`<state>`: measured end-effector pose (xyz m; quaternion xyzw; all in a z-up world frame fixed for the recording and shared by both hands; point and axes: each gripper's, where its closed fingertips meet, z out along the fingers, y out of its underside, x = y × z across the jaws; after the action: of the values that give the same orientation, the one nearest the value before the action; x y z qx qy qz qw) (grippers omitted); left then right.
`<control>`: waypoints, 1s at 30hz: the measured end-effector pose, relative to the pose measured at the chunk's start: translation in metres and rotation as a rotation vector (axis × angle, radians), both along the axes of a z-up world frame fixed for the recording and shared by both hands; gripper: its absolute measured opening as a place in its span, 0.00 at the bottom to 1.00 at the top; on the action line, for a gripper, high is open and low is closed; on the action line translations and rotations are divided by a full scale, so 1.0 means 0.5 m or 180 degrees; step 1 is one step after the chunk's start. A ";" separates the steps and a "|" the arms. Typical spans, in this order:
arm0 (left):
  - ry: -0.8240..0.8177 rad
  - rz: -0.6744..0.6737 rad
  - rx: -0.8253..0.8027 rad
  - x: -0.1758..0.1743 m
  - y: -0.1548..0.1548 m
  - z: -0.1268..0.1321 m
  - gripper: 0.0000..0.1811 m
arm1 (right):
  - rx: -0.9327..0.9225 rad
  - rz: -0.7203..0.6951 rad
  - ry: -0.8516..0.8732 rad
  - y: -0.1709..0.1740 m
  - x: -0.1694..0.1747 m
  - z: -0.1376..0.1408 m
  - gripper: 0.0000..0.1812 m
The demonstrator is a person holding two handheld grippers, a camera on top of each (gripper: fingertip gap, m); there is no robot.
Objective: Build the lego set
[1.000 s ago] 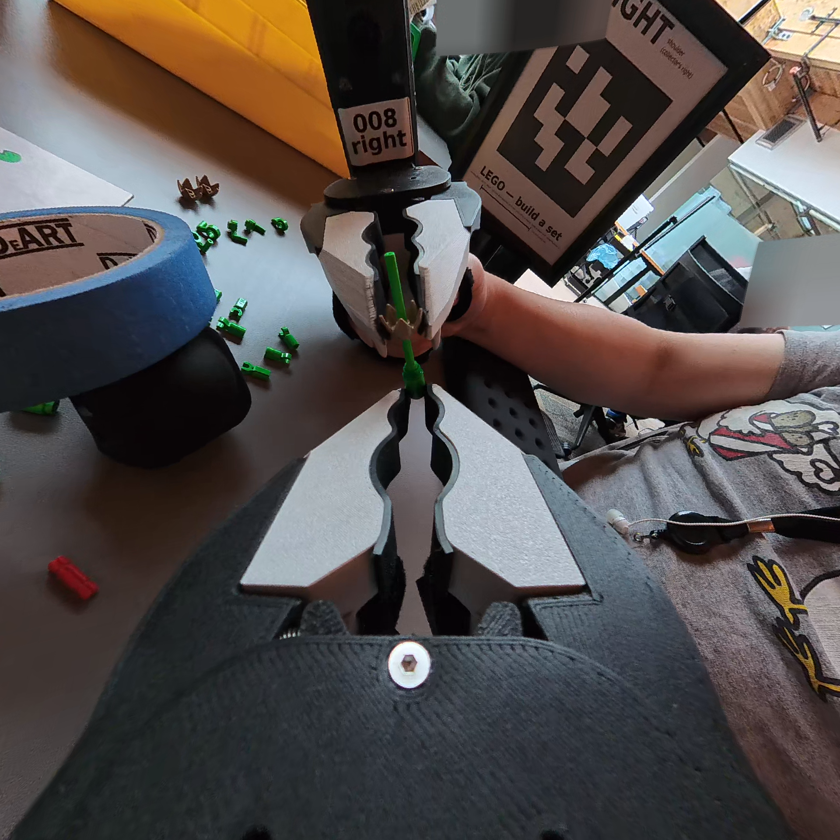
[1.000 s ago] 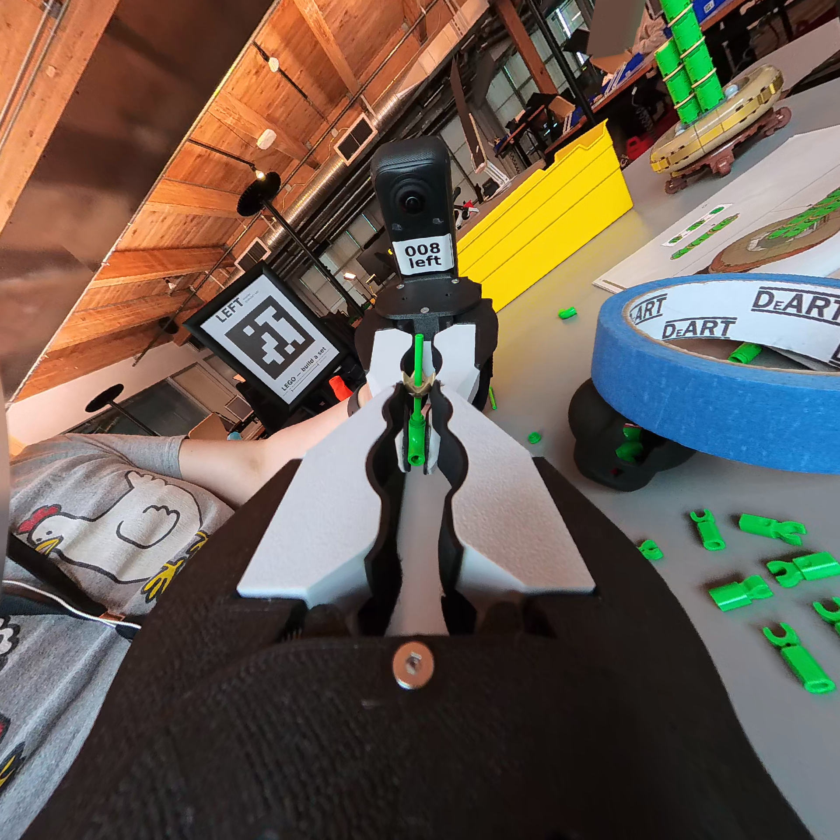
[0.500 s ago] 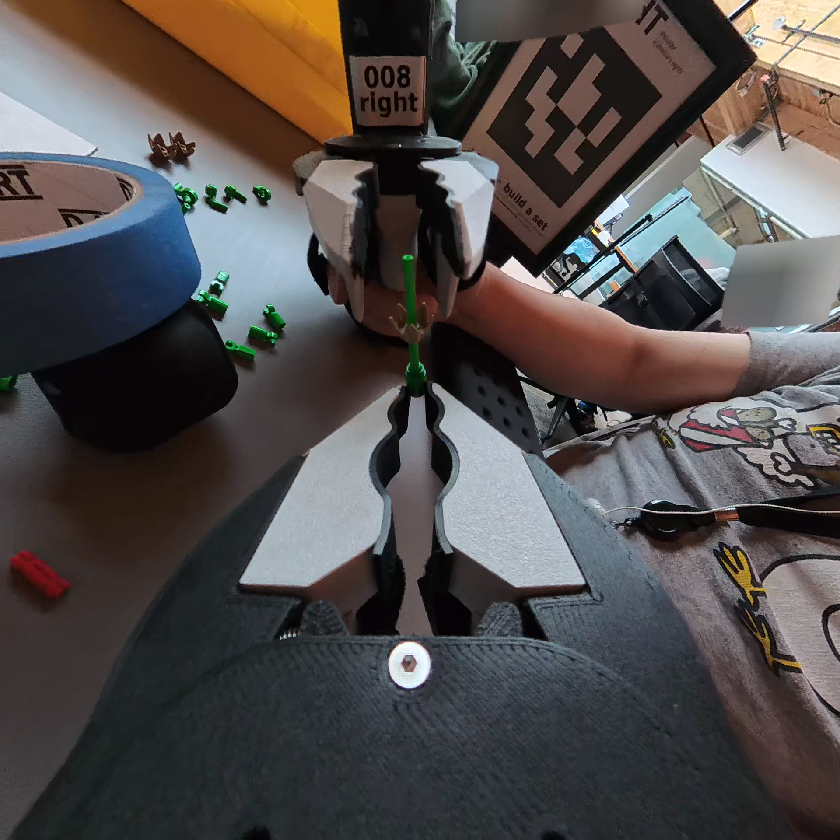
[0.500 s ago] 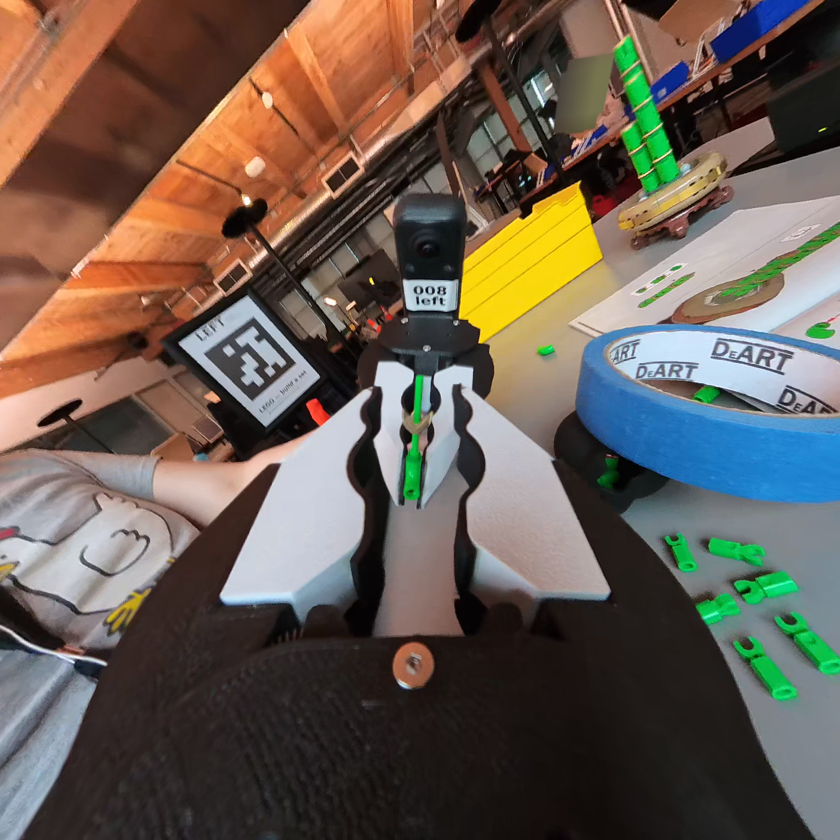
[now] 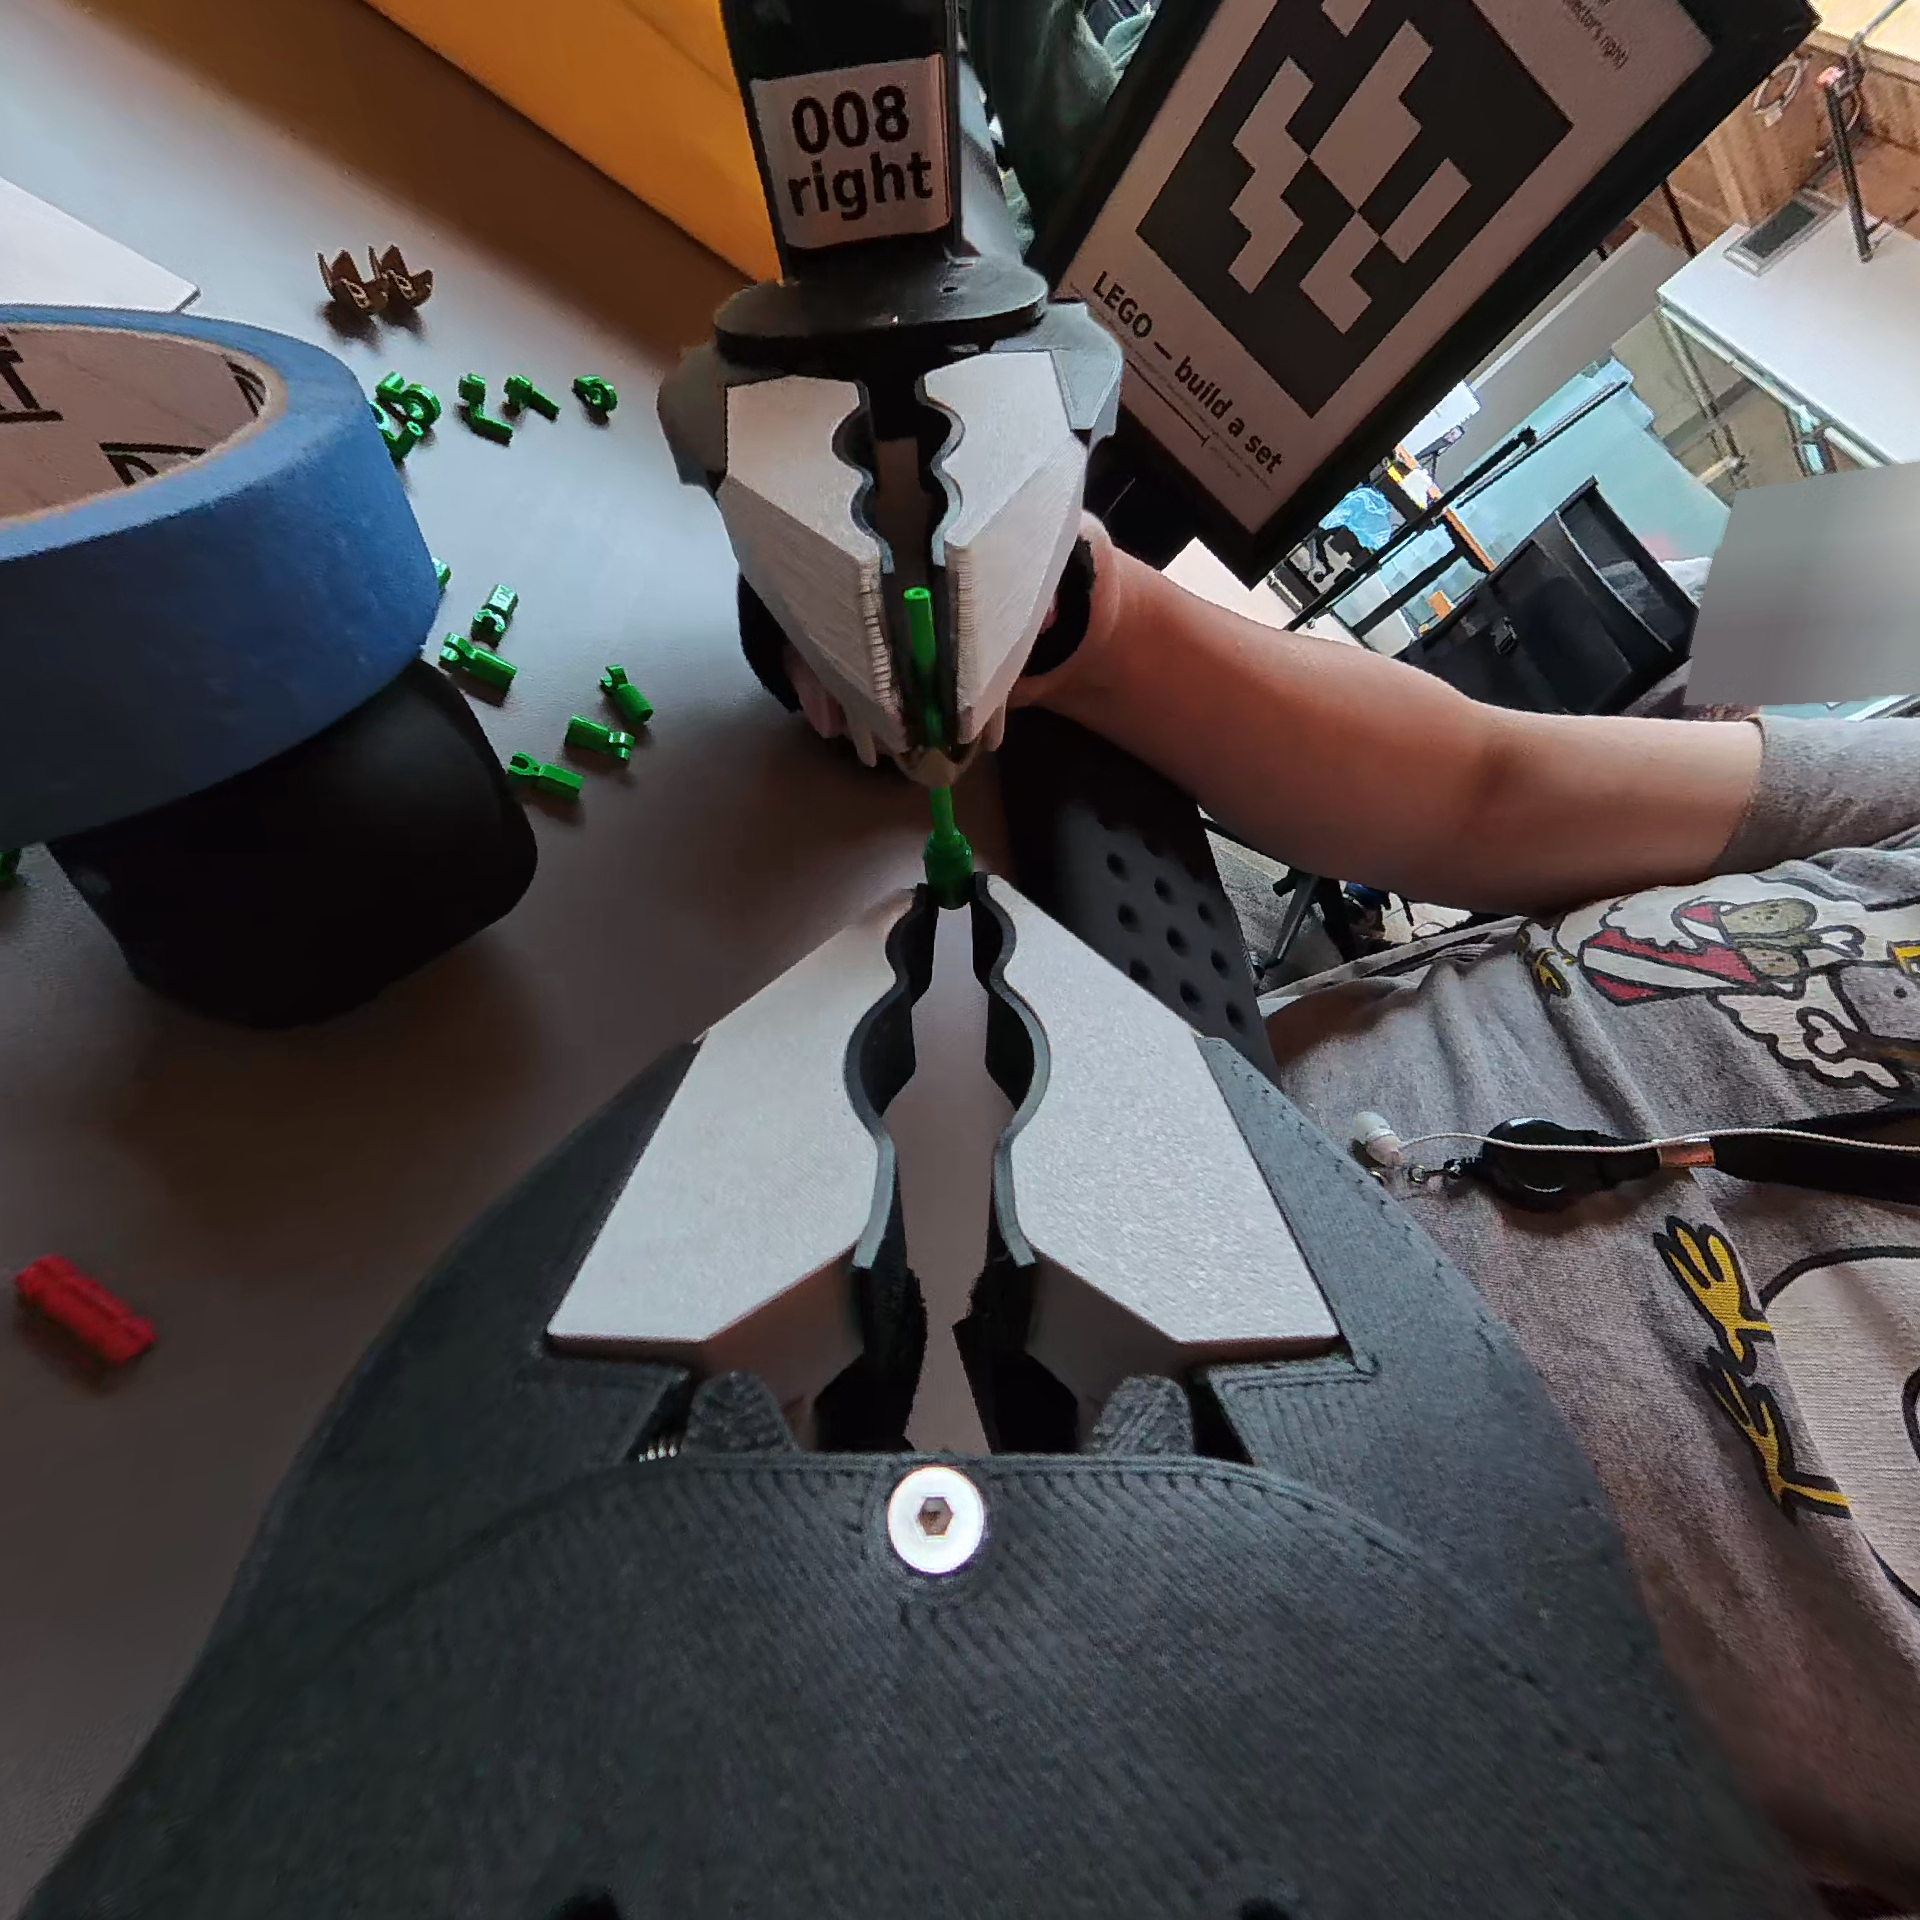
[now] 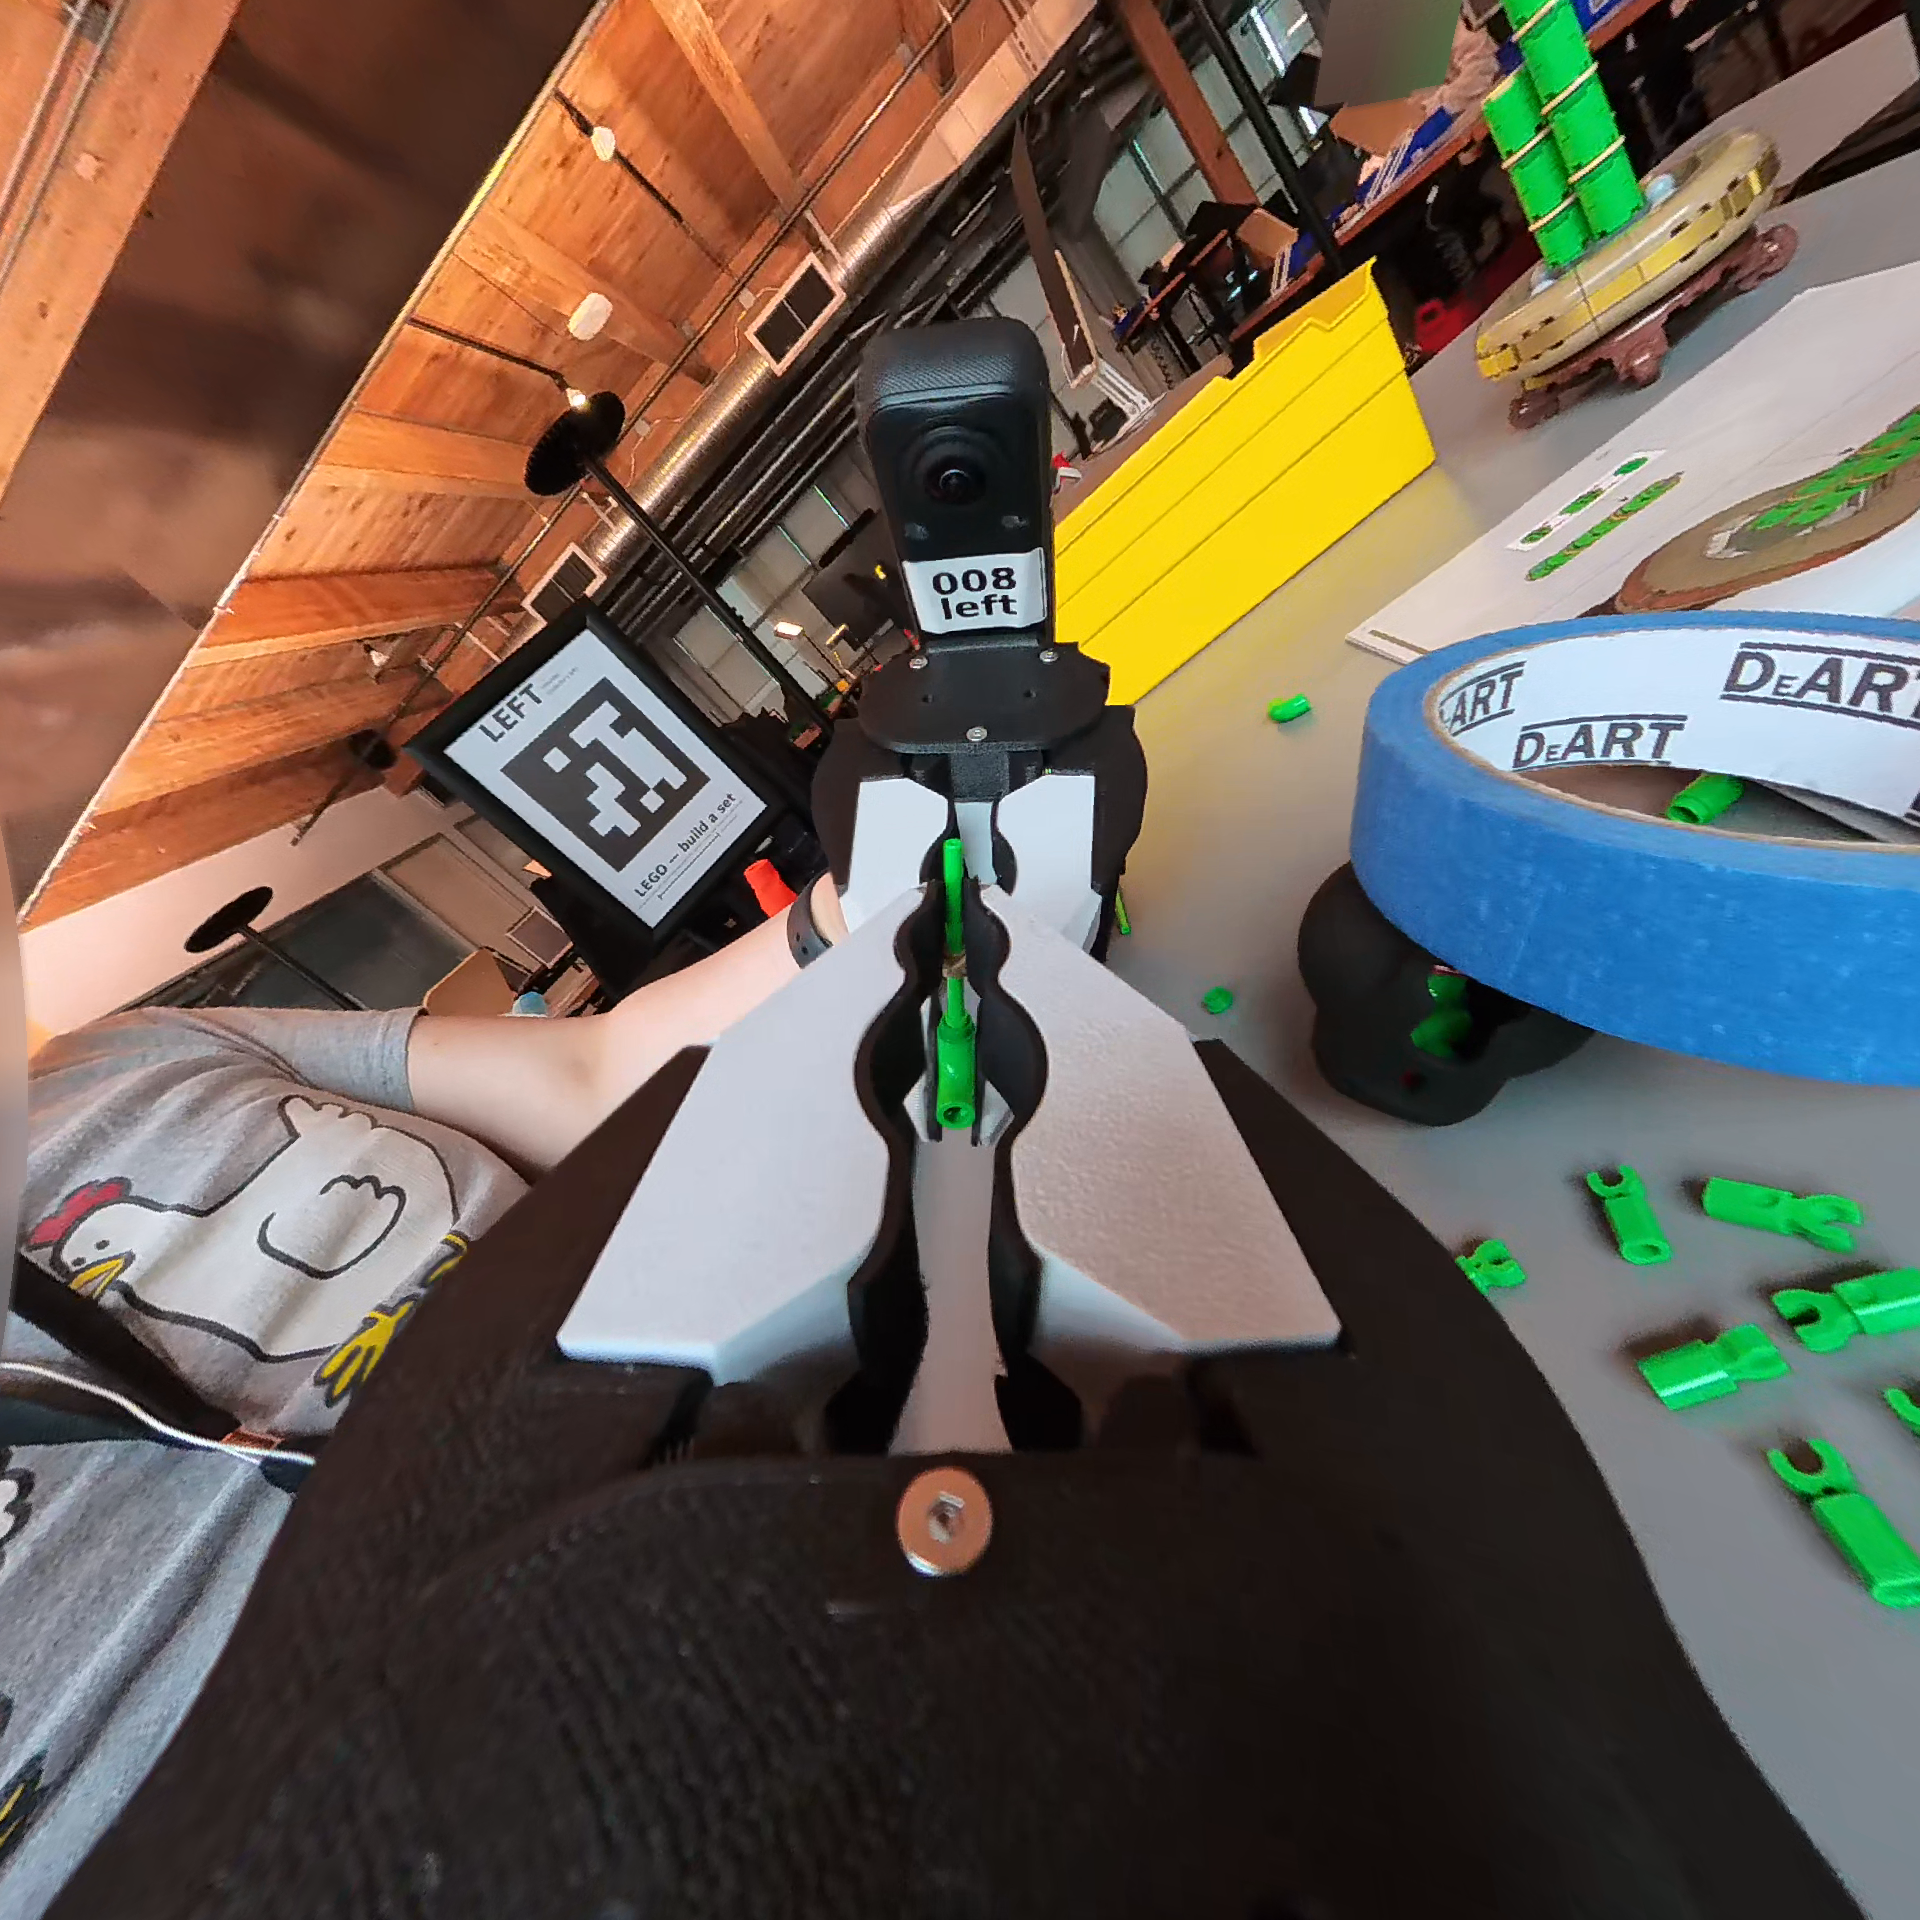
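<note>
Both grippers face each other tip to tip above the table edge. The left gripper (image 5: pixel 948 899) is pinched tight on the thick end of a green stem (image 5: pixel 940 810). The right gripper (image 6: pixel 951 930) is closed around the small tan flower piece (image 6: pixel 953 964) threaded on it (barely visible). Loose green clips (image 6: pixel 1704 1371) lie near the blue tape roll (image 6: pixel 1621 914).

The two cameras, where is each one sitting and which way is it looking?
Left wrist view: sits on the left gripper, faces the right gripper, the table and the blue tape roll; a forearm shows.
Right wrist view: sits on the right gripper, faces the left gripper, the ceiling and the yellow bin.
Both show the green rod, pinched by both grippers.
</note>
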<state>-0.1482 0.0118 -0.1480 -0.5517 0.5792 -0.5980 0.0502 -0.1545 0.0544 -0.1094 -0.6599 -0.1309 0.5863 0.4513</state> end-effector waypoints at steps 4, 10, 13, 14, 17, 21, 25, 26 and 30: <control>-0.0024 0.0012 0.0034 0.000 0.003 0.001 0.03 | -0.0007 -0.0021 0.0049 0.002 0.000 0.001 0.00; -0.0023 0.0017 0.0028 0.001 0.004 -0.002 0.02 | -0.0044 -0.0040 -0.0028 0.003 -0.003 -0.006 0.01; -0.0032 0.0014 0.0005 0.001 0.004 -0.002 0.02 | -0.0029 -0.0049 -0.0048 0.003 -0.004 -0.007 0.01; -0.0029 0.0015 0.0021 0.001 0.004 -0.003 0.02 | -0.0023 -0.0049 -0.0064 0.003 -0.005 -0.007 0.01; -0.0026 0.0003 0.0025 0.001 0.003 -0.004 0.02 | -0.0017 -0.0045 -0.0098 0.002 -0.007 -0.009 0.01; -0.0028 -0.0010 0.0020 0.001 0.002 -0.004 0.02 | -0.0004 -0.0040 -0.0116 0.001 -0.009 -0.010 0.01; -0.0061 -0.0003 0.0051 0.001 0.002 0.000 0.02 | 0.0009 -0.0039 -0.0089 0.001 -0.009 -0.007 0.01; -0.0054 -0.0005 0.0053 0.001 0.001 -0.001 0.02 | 0.0010 -0.0033 -0.0092 0.000 -0.009 -0.007 0.02; -0.0055 -0.0004 0.0071 0.001 0.001 0.000 0.02 | 0.0019 -0.0034 -0.0102 0.000 -0.010 -0.007 0.02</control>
<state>-0.1480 0.0124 -0.1481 -0.5456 0.5857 -0.5963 0.0610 -0.1597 0.0544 -0.1130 -0.6685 -0.1363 0.5729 0.4543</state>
